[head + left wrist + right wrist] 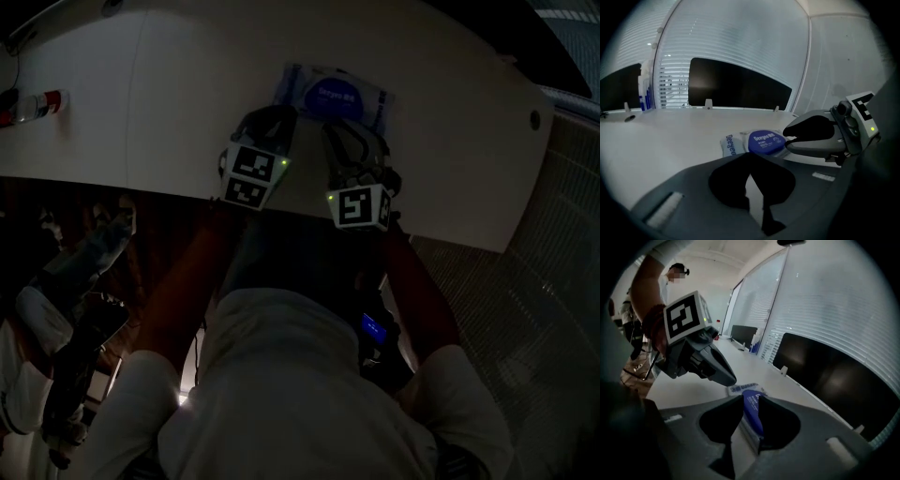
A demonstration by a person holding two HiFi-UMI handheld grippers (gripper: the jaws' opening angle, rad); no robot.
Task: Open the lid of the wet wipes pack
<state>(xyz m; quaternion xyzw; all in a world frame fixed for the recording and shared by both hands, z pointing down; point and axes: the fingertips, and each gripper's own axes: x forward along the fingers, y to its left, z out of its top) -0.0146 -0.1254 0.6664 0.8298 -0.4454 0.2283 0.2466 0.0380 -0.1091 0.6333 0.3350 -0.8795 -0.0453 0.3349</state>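
I am leaning over the white desk (169, 112). The wipes pack (729, 145) is lying flat on it, a little in from the near edge and well apart from the far edge under the blinds.

My left claw (749, 160) is drawn together with nothing between its jaws. Its tip is sitting at the near-left end of the pack, though I am not able to tell whether it is actually pressing down. My right claw (751, 401) is clamping the right-hand rim of the round blue lid (765, 141), which is not yet swinging up.

To do this well, I am thinking the left claw should be bearing firmly on the wrapper so the pack is not lifting with the lid. The right claw should be peeling up and over in an arc toward the hinge, which I am judging to be opposite my grip. Dragging sideways would be wrong. The lip I am holding is thin, so a jerk is likely to slip it free.

For room, bare desk is stretching beyond the pack and out to the left. Only a bottle (37, 105) is lying near the far-left edge, well apart. The tight spots are the near edge just behind both claws and the small gap between the two claws.
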